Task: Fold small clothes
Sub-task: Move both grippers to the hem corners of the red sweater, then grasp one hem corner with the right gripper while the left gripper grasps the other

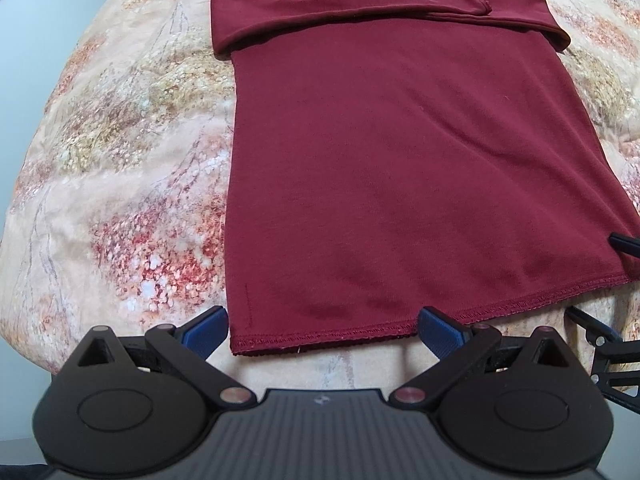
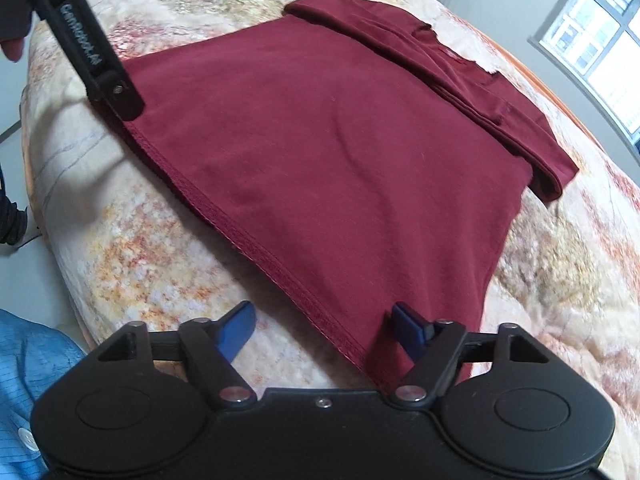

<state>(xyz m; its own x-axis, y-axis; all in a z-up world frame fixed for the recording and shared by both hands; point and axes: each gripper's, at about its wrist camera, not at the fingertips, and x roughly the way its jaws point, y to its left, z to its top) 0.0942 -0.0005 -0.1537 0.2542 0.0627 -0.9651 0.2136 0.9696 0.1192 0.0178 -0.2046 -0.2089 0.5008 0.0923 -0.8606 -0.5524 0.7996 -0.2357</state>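
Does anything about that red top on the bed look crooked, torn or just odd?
Nothing stands out. The maroon shirt lies flat on the floral blanket, sleeves folded neatly across the chest, hem straight, no tears visible. The left gripper and right gripper are both open at the hem corners.

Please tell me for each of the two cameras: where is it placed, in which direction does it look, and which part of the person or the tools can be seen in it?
Left wrist: sits on the left gripper, open at the hem's left corner, looking up the maroon shirt toward its collar; the right gripper's tip shows at right.
Right wrist: sits on the right gripper, open at the hem's right corner, looking diagonally across the shirt toward a window; the left gripper, a fingertip and a blue sleeve show at left.
Shared: shirt, folded sleeves, floral blanket.
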